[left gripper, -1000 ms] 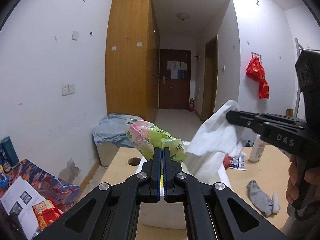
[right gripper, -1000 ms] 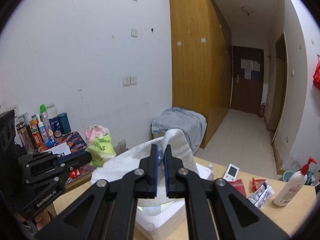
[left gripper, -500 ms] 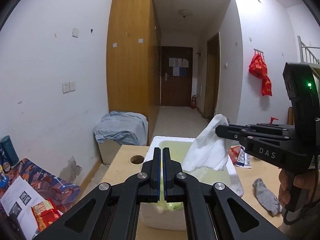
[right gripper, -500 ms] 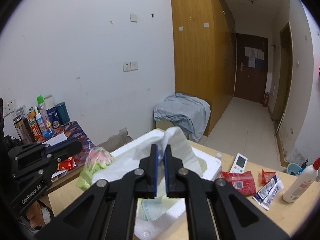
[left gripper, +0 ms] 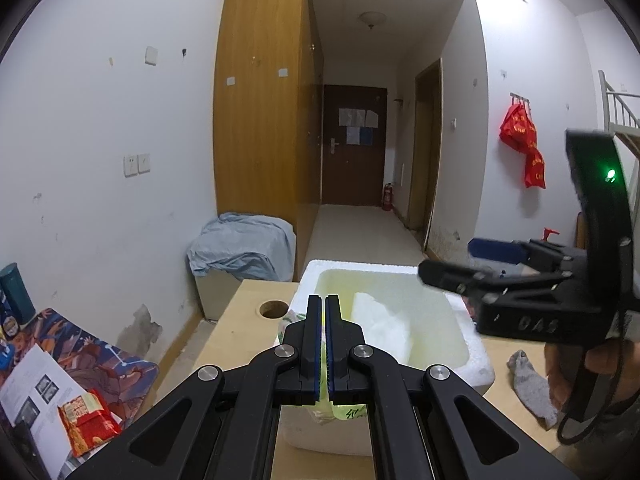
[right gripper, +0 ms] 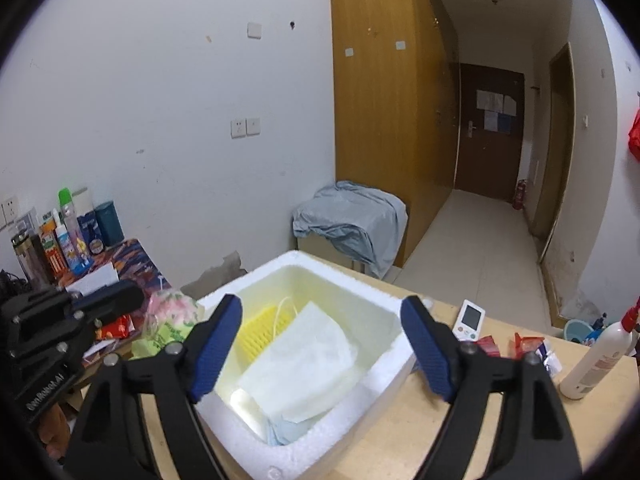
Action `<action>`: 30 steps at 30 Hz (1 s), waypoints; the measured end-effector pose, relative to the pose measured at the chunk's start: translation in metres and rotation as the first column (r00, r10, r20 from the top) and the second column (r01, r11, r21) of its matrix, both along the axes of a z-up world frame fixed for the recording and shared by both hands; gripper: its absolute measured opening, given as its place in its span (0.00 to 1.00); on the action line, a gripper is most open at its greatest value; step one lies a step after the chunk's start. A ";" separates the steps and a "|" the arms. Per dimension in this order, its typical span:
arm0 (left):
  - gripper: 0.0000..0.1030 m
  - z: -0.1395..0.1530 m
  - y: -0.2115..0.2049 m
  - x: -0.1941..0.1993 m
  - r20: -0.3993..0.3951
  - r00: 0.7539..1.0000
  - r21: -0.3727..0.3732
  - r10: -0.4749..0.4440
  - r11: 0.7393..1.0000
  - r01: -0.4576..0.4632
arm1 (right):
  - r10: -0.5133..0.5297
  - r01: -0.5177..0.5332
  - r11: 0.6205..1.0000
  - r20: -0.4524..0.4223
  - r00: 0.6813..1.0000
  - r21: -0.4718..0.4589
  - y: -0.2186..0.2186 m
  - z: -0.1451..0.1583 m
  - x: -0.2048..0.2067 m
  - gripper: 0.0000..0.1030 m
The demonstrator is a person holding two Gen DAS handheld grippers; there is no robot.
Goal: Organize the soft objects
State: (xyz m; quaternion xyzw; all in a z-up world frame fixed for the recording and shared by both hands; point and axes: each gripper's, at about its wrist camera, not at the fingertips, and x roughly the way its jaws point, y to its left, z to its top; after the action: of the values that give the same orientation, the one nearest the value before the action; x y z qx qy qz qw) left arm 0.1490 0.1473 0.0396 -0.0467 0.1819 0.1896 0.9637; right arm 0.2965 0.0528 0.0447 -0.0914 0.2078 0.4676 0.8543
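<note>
Right hand-held gripper (right gripper: 320, 344) wide open, empty over white cloth (right gripper: 304, 364) in foam box (right gripper: 384, 376); left hand-held gripper (left gripper: 323, 312) pinches green bag (right gripper: 168, 324) — prob. drop it in next.

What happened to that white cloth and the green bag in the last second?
The right gripper opened and let go of the white cloth, which now lies inside the foam box. The left gripper came down toward the box, still shut on the green plastic bag, now beside the box's rim. The box, the grey sock and the lotion bottle stayed put.
</note>
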 end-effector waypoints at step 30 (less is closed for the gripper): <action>0.79 -0.026 -0.001 0.012 -0.093 0.995 -0.086 0.033 0.995 -0.041 | 0.017 -0.018 0.999 0.009 1.000 0.038 -0.015 0.005 -0.010 0.82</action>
State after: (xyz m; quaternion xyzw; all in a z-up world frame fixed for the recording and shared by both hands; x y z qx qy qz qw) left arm 0.1613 0.1461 0.0136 -0.0836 0.2332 0.2011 0.9477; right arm 0.2862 0.0375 0.0498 -0.0791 0.1943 0.4784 0.8527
